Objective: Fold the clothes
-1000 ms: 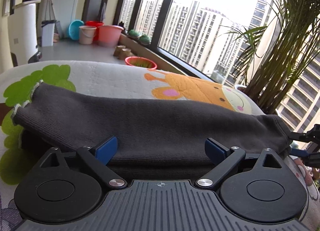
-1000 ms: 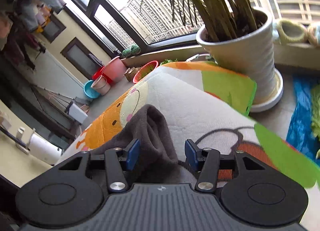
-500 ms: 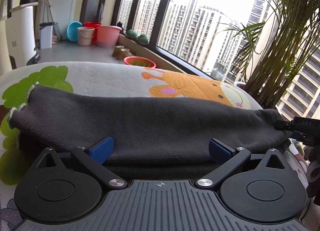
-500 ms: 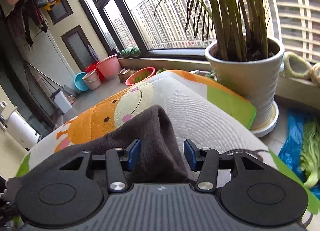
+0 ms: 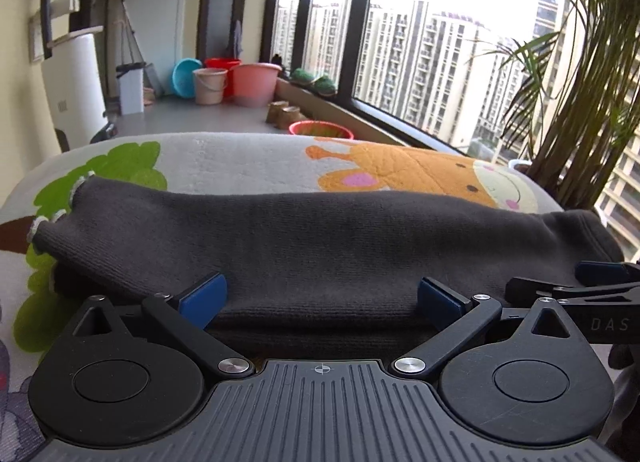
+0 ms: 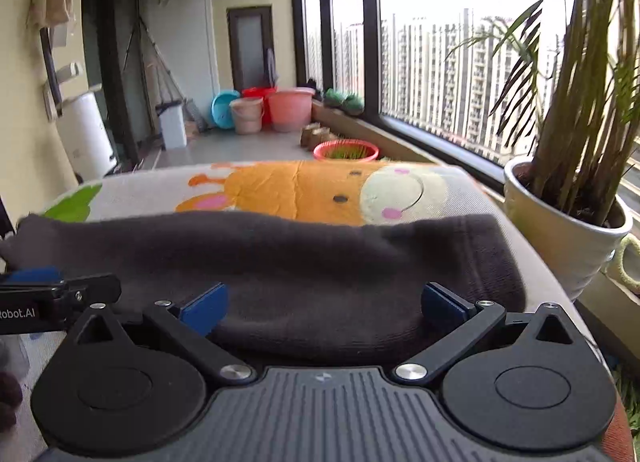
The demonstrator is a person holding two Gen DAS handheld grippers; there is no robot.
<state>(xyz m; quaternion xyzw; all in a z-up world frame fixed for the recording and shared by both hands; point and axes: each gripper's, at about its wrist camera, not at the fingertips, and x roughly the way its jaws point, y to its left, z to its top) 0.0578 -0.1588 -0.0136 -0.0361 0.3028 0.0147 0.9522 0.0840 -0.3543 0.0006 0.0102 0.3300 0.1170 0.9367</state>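
Note:
A dark grey knit garment (image 5: 320,238) lies folded in a long band across a cartoon-print blanket (image 5: 248,162). My left gripper (image 5: 322,298) is open, its blue pads at the near edge of the fold, with cloth lying between them. My right gripper (image 6: 324,306) is open too, at the garment (image 6: 300,262) near its right end. Each gripper shows in the other's view: the right gripper (image 5: 592,286) at the right edge, the left gripper (image 6: 48,290) at the left edge.
A potted palm in a white pot (image 6: 560,238) stands close on the right of the blanket. Beyond the far edge are a red basin (image 6: 346,150), pink and beige buckets (image 5: 240,82), a window ledge and a white cylinder-shaped appliance (image 5: 76,78).
My right gripper has opened wide off the bunched end of the garment and turned to face along it. The garment's right end now lies flat. My left gripper stays open and has barely shifted.

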